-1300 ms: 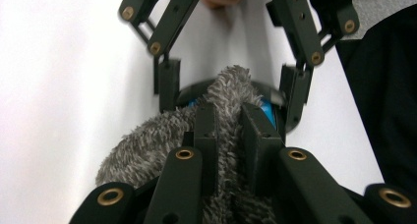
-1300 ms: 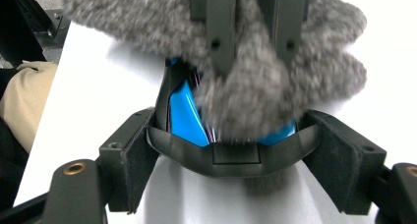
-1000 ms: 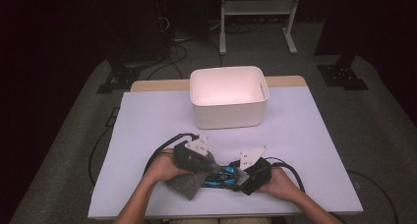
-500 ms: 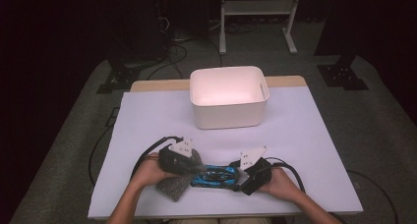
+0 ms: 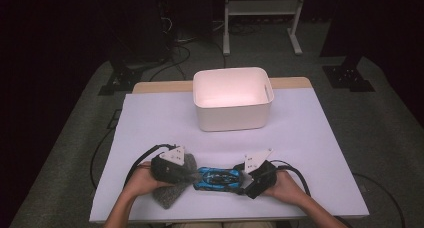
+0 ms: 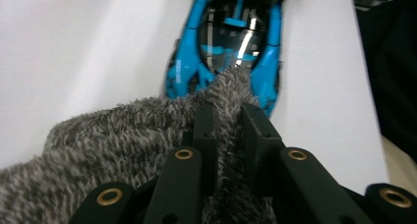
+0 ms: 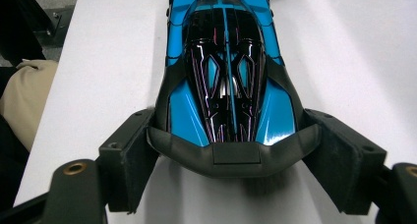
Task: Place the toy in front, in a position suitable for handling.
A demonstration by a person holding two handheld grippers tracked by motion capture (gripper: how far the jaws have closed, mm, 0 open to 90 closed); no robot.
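High view first: I have the left gripper (image 5: 187,174) and the right gripper (image 5: 243,180) low on the white table (image 5: 310,138), near its front edge, facing each other with a blue toy car (image 5: 218,178) lying lengthwise between them. A white tub (image 5: 233,99) sits well apart from them, farther back on the table and roughly centred.

On the left gripper view, my jaws are pinched together on a fold of grey fuzzy cloth (image 6: 123,145). The pile bulges up through the narrow slot between the two black fingers (image 6: 205,130), and the rest of the cloth spreads out to the left and below. The tip of that fold touches one end of the car (image 6: 231,42), right at its dark glossy cabin. From above, the cloth (image 5: 170,195) lies partly under my left hand (image 5: 140,180) and trails toward the table's front edge.

On the right gripper view, my jaws stand wide, one pad (image 7: 130,150) at each side of the car's black end piece. The car (image 7: 226,86) fills the gap from side to side, and both pads sit against its corners, so I read this as a clamp on the car. Its blue body and dark striped roof run straight away from me. My right hand (image 5: 285,185) rests on the table behind that gripper, cable looping off to the side.
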